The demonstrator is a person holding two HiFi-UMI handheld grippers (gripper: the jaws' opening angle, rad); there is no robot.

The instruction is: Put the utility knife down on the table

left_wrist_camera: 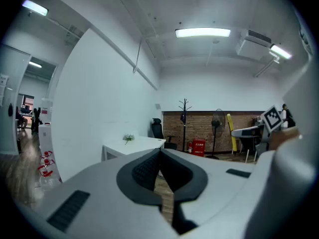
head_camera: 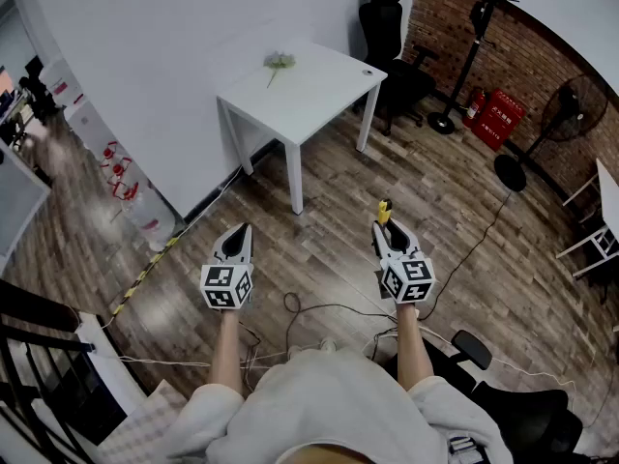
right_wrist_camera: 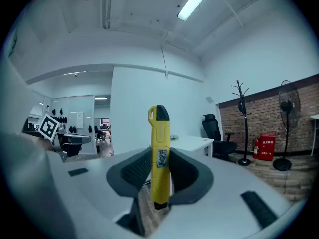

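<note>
The utility knife (right_wrist_camera: pixel 160 156) was clamped upright between the jaws of the right gripper (head_camera: pixel 386 228), with its yellow body standing above them. The left gripper (head_camera: pixel 237 238) had its jaws pressed together, with nothing between them. Both hung over the wooden floor (head_camera: pixel 319 249), well apart from the white table (head_camera: pixel 324 85). Judged barely begun: the approach, lowering and release all remained.
</note>
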